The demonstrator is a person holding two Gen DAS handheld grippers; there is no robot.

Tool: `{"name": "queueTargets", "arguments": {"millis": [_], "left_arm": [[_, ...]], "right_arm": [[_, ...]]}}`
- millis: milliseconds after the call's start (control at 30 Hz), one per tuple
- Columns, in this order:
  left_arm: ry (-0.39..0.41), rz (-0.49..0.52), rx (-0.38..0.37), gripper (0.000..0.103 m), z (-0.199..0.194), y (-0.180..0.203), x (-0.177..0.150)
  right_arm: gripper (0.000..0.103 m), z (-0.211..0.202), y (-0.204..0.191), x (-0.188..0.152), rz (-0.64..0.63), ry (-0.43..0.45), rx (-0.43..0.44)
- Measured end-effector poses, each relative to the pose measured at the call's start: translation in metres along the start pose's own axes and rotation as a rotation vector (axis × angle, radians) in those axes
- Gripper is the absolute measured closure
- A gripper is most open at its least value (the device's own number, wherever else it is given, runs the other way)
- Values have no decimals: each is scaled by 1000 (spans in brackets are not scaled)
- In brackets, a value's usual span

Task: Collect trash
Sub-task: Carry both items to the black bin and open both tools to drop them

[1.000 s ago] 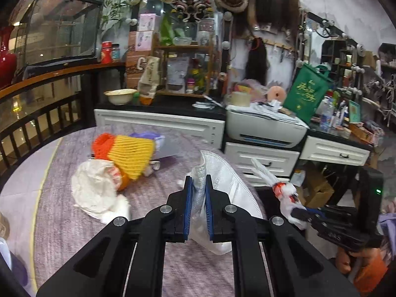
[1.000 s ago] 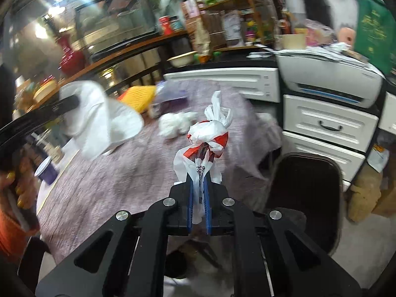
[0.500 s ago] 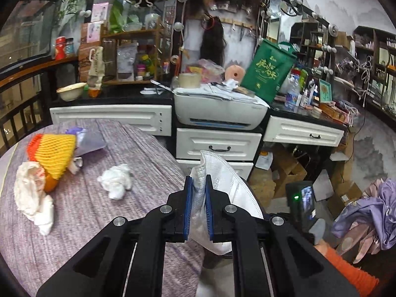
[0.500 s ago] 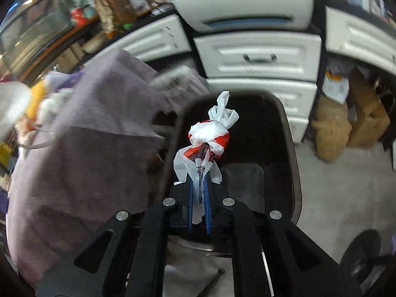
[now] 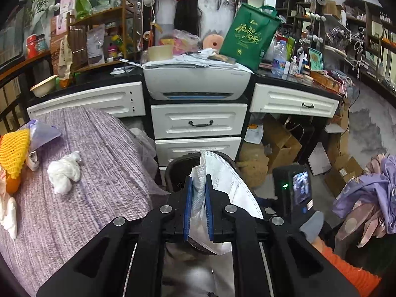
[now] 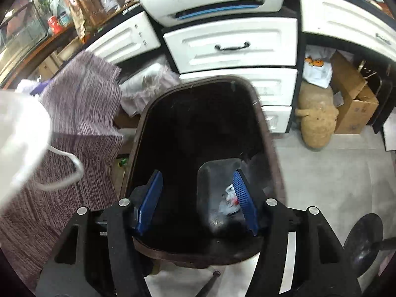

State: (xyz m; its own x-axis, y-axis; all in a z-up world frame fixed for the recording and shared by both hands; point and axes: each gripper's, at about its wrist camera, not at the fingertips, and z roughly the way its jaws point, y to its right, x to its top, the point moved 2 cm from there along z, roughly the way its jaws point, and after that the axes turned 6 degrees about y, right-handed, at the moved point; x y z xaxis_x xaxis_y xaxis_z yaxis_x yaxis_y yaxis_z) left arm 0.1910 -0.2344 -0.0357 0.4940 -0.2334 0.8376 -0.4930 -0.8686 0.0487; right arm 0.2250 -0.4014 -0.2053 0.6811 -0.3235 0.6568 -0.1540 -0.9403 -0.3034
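My left gripper (image 5: 198, 188) is shut on a white face mask (image 5: 222, 185), held just past the table's right edge above the dark bin (image 5: 173, 170). In the right wrist view the same mask (image 6: 22, 133) blurs in at the left. My right gripper (image 6: 196, 183) hangs over the black trash bin (image 6: 138, 133), its jaws opening with nothing between them. The red-and-white plastic bag (image 6: 230, 201) lies on the bin's bottom. On the purple tablecloth (image 5: 99, 173) remain a crumpled white tissue (image 5: 65, 170), a yellow foam net (image 5: 13, 153) and white wrappers (image 5: 7, 210).
White drawers (image 5: 198, 123) and a printer (image 5: 198, 84) stand behind the bin. Cardboard boxes (image 5: 279, 146) and a tan bag (image 6: 316, 121) sit on the floor to the right. A black stool base (image 6: 363, 237) is at the lower right. A person's orange sleeve (image 5: 346, 267) shows.
The right gripper dropped over the bin and let go of the red-and-white bag, which fell inside. The left gripper carried the mask from over the table toward the bin.
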Motion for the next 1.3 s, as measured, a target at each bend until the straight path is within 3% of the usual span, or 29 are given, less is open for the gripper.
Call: {"name": "queueTargets", "arguments": {"millis": [100, 400, 800, 933, 967, 1067, 1133, 1200, 1300], "left_arm": [[-19, 15, 2, 92, 11, 6, -2], [-93, 49, 12, 92, 53, 22, -5], [-183, 107, 37, 92, 110, 43, -14], [-214, 83, 29, 90, 125, 44, -17], [-225, 76, 25, 88, 129, 44, -19], [-259, 60, 12, 57, 138, 45, -25], [-251, 63, 9, 22, 138, 46, -26], [-236, 70, -8, 8, 136, 49, -26], [-238, 85, -52, 6, 134, 55, -28]], "right_arm": [[37, -20, 9, 5, 7, 44, -18], [37, -67, 62, 10, 65, 140, -205], [37, -102, 81, -5, 111, 180, -203], [37, -112, 81, -6, 125, 200, -194], [37, -114, 82, -6, 128, 203, -191], [37, -119, 84, -5, 138, 212, -194], [37, -121, 86, -4, 149, 208, -196], [37, -123, 89, -3, 163, 209, -192], [37, -125, 91, -4, 172, 208, -190]]}}
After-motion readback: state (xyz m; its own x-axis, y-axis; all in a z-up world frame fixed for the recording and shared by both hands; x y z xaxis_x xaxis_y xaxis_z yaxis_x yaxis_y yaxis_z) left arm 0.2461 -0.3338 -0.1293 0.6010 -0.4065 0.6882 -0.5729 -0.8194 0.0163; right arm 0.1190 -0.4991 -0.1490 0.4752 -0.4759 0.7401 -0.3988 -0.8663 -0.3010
